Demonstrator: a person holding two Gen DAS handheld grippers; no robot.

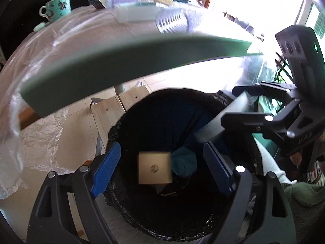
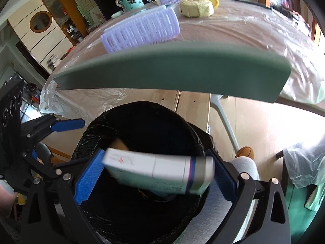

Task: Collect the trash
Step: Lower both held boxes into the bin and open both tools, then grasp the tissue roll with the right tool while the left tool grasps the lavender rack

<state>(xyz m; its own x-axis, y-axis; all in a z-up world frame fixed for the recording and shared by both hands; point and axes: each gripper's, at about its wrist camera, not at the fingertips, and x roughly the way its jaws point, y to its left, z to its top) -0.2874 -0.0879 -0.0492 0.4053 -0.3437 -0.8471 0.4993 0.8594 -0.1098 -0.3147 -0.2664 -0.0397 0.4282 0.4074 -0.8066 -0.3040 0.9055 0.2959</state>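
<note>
Left wrist view shows the left gripper (image 1: 160, 166) spread wide over the black-lined bin (image 1: 126, 134), a small tan box (image 1: 154, 167) loose between its fingers, untouched. Beside it, the right gripper (image 2: 156, 172) clamps a white carton (image 2: 158, 171) above the same bin.

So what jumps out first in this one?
A black-lined trash bin fills the lower middle of both views. The left gripper hangs open over it, a small tan box blurred between the fingers, untouched. The right gripper grips a white carton above the bin mouth.
</note>
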